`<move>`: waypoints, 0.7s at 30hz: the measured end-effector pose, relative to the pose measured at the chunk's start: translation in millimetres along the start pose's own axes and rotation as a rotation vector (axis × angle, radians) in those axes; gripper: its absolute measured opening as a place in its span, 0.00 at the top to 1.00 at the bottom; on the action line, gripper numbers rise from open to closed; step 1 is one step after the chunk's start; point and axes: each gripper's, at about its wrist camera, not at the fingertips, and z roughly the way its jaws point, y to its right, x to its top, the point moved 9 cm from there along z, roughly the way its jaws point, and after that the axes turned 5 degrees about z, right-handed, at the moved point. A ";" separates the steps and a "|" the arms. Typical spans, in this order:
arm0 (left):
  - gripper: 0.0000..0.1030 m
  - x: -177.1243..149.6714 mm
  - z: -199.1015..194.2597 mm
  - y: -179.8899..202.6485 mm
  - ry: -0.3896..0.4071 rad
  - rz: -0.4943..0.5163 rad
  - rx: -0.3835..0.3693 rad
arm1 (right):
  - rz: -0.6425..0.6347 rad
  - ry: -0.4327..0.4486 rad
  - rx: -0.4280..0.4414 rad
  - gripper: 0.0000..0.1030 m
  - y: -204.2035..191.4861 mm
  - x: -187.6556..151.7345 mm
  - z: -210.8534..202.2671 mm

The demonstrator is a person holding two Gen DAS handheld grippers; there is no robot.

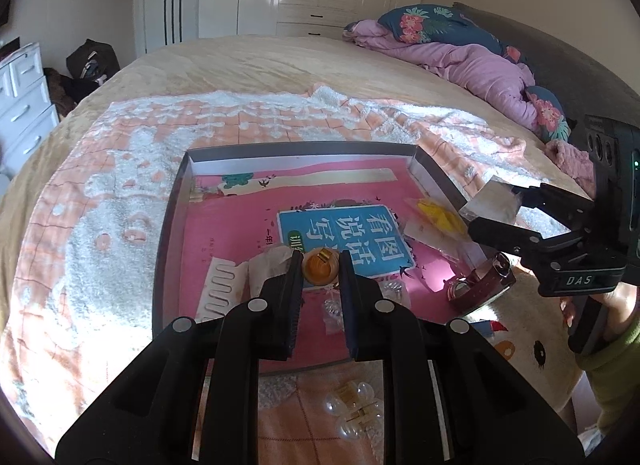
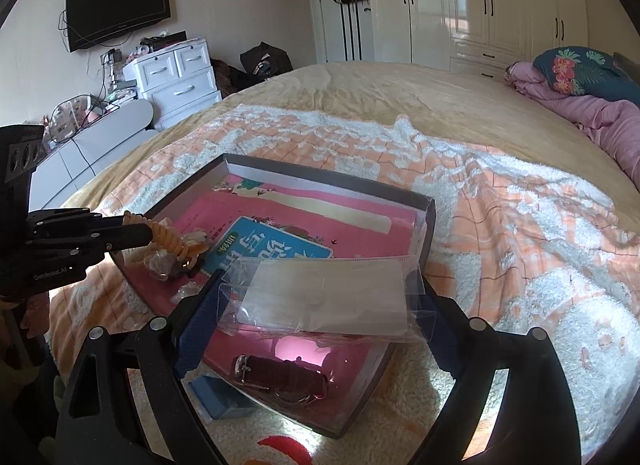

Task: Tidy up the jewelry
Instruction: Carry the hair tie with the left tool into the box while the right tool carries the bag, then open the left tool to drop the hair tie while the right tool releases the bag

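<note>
The fluffy peach-and-white fleece blanket (image 2: 500, 193) looked soft and rough-napped, while the glossy pink paper book cover (image 1: 240, 221) inside the shallow grey cardboard tray (image 1: 168, 225) shone smoothly. A clear, crinkled plastic sleeve (image 2: 324, 297) looked slick and glossy, the dark red leather-look watch strap (image 2: 288, 377) had a shiny metal buckle, and the coiled orange bracelet (image 1: 320, 271) gleamed like polished plastic.
</note>
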 end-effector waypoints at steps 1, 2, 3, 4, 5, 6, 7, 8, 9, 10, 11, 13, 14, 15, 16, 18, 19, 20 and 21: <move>0.90 -1.2 3.0 1.2 -0.006 0.001 -0.002 | 0.009 -0.020 0.004 0.15 1.1 -2.4 5.0; 0.90 -2.6 5.5 2.0 -0.013 0.001 -0.004 | 0.020 -0.036 0.004 0.15 2.6 -5.0 9.2; 0.90 -3.9 6.9 2.7 -0.017 0.000 -0.005 | 0.031 -0.044 0.008 0.15 3.5 -6.6 11.9; 0.90 -4.7 7.8 3.4 -0.021 0.002 -0.005 | 0.041 -0.053 0.019 0.15 3.7 -8.6 14.1; 0.90 -5.7 8.8 3.7 -0.026 0.003 -0.005 | 0.046 -0.063 0.021 0.15 4.0 -10.7 16.1; 0.90 -7.0 10.2 3.4 -0.032 0.004 -0.004 | 0.047 -0.071 0.022 0.15 4.0 -12.7 17.8; 0.90 -8.7 11.7 2.8 -0.040 0.003 -0.001 | 0.048 -0.080 0.022 0.14 3.9 -14.3 19.1; 0.90 -9.9 12.5 2.2 -0.045 0.000 0.001 | 0.051 -0.087 0.021 0.14 3.6 -16.0 20.3; 0.90 -10.8 13.1 1.8 -0.047 -0.001 -0.001 | 0.053 -0.092 0.023 0.14 3.3 -17.4 20.4; 0.90 -11.6 13.6 1.0 -0.047 -0.001 0.001 | 0.056 -0.101 0.025 0.14 2.8 -19.1 20.9; 0.90 -12.6 13.9 0.7 -0.050 -0.002 0.002 | 0.058 -0.103 0.027 0.14 2.1 -19.9 20.6; 0.90 -13.9 14.4 0.9 -0.053 -0.004 0.000 | 0.061 -0.101 0.029 0.11 1.9 -19.4 19.1; 0.90 -14.2 14.6 0.8 -0.054 -0.004 0.002 | 0.065 -0.097 0.030 0.10 1.6 -19.1 17.1; 0.90 -14.5 14.6 0.7 -0.055 -0.004 0.002 | 0.068 -0.092 0.032 0.10 1.4 -18.5 14.1; 0.90 -14.7 14.4 0.7 -0.055 -0.004 0.002 | 0.072 -0.085 0.032 0.09 1.9 -18.0 11.3; 0.90 -15.2 14.4 1.2 -0.059 -0.003 0.002 | 0.074 -0.068 0.033 0.08 2.3 -16.4 3.4; 0.90 -15.6 14.0 1.5 -0.060 -0.001 0.004 | 0.074 -0.057 0.032 0.07 2.3 -15.6 -1.7; 0.90 -15.9 13.4 1.8 -0.062 0.000 0.004 | 0.074 -0.047 0.031 0.06 2.4 -15.1 -7.0; 0.89 -15.9 12.9 1.9 -0.062 0.001 0.007 | 0.073 -0.038 0.029 0.06 2.7 -14.5 -10.7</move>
